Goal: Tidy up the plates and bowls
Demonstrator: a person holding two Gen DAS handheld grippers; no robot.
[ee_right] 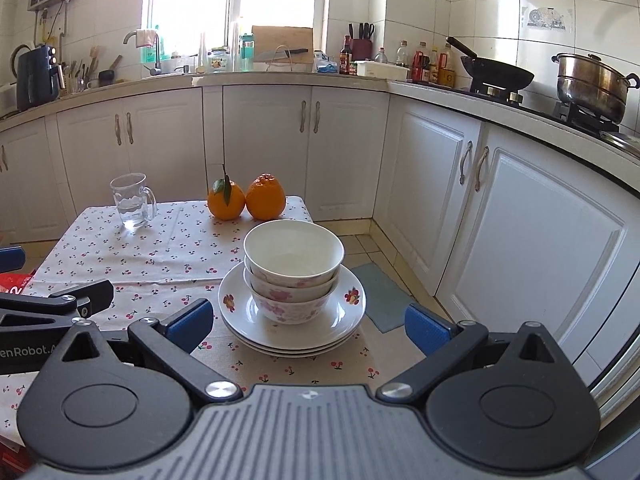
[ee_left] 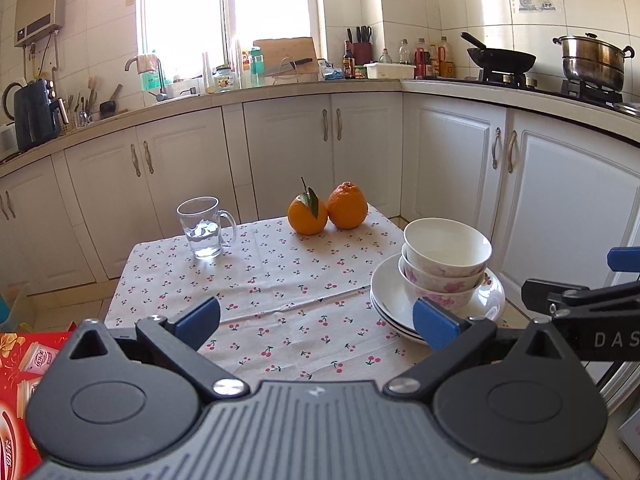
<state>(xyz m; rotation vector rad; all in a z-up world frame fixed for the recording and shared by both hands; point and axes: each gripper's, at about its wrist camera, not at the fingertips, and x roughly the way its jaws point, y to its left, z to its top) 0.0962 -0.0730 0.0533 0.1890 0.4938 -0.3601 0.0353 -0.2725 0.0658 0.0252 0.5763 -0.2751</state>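
Observation:
Three nested bowls (ee_right: 294,258) with pink flowers stand on a stack of white plates (ee_right: 344,322) at the near right of the small table. In the left wrist view the bowls (ee_left: 446,252) and plates (ee_left: 386,292) lie to the right. My left gripper (ee_left: 316,322) is open over bare cloth, its right fingertip next to the plates' near rim. My right gripper (ee_right: 306,326) is open, held just before the plate stack, with nothing between its fingers. Each gripper's body shows at the edge of the other's view.
A glass mug (ee_left: 204,226) and two oranges (ee_left: 328,208) stand at the far side of the cherry-print tablecloth (ee_left: 260,276). White cabinets (ee_right: 520,208) close in on the right, past a narrow strip of floor with a mat (ee_right: 380,296). A red box (ee_left: 24,364) lies at the left.

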